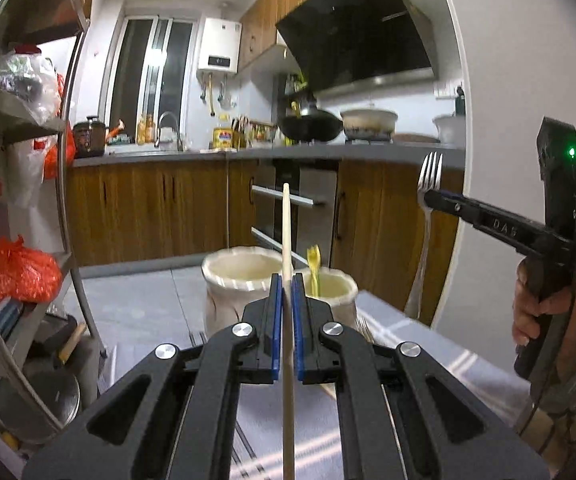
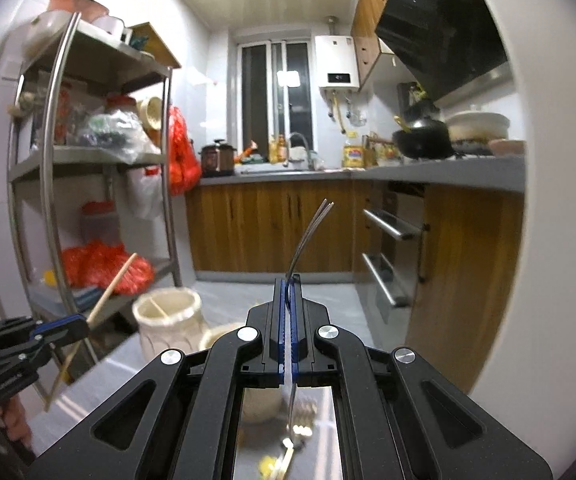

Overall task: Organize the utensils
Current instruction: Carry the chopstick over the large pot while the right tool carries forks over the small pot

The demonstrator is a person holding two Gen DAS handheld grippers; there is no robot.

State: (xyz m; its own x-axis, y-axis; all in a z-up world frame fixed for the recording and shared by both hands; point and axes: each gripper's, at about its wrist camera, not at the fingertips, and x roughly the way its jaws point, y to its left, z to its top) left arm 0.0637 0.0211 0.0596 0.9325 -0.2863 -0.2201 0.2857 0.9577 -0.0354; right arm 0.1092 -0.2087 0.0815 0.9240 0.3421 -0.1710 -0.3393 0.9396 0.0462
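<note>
Your left gripper [image 1: 286, 280] is clamped tight on a wooden chopstick [image 1: 286, 232], blue pads pressed to its sides, the stick standing nearly upright so it can drop end-first into a holder. Your right gripper [image 2: 288, 284] is likewise closed hard on a metal fork [image 2: 307, 228], gripping the handle with the tines up, a hold that would let the handle go in first. Both utensils are lifted off the table [image 1: 427, 344], so neither is stowed yet.

Just beyond the left gripper stand two cream utensil holders: the larger holder [image 1: 240, 280] on the left, and the smaller holder [image 1: 333, 286] touching or just beside it, with a yellow utensil [image 1: 313, 266] already standing in it. More cutlery [image 2: 299, 420] lies on the table below the right gripper, blurred. Farther off are the wooden cabinets [image 1: 148, 212], and the metal shelf rack [image 2: 100, 160] at left.
</note>
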